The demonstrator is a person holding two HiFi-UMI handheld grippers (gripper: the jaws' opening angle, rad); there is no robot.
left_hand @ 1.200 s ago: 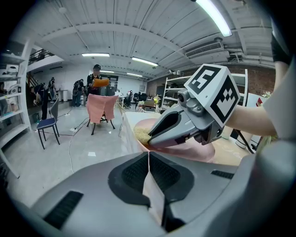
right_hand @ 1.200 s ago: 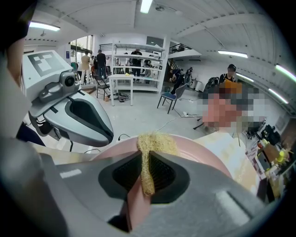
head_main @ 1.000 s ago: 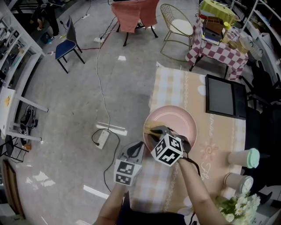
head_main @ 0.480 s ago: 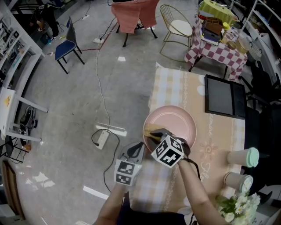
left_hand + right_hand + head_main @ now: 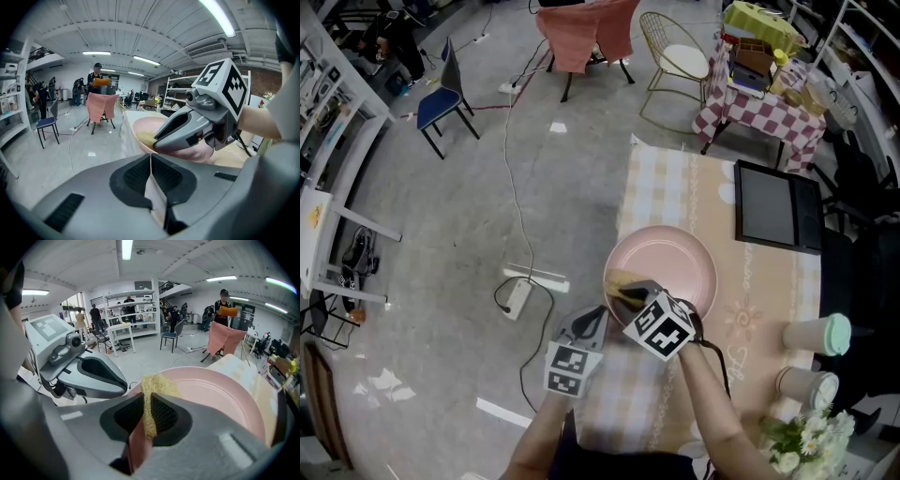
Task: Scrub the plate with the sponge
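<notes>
Right tool (image 5: 623,289): clenched on the thin yellow scouring sponge (image 5: 152,387) | round pink plate (image 5: 675,258): mid-frame on the checked-cloth desk (image 5: 670,183) | left tool (image 5: 598,317): pinched shut, empty, beside the plate's lower-left rim | change: sponge has barely crept along that rim, so scrubbing looks under way.

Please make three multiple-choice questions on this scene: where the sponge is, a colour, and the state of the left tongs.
1. Where is the sponge?
A. on the floor
B. in the right tongs, at the rim of the plate
C. on the chair
2. What colour is the plate?
A. white
B. blue
C. pink
3. How are the left tongs?
A. wide open
B. shut, holding nothing
C. shut on a cup
Answers: 1 B, the right gripper view shows the sponge pinched between the jaws; 2 C, it is pink in every view; 3 B, the left gripper view shows the jaws together, nothing between.
</notes>
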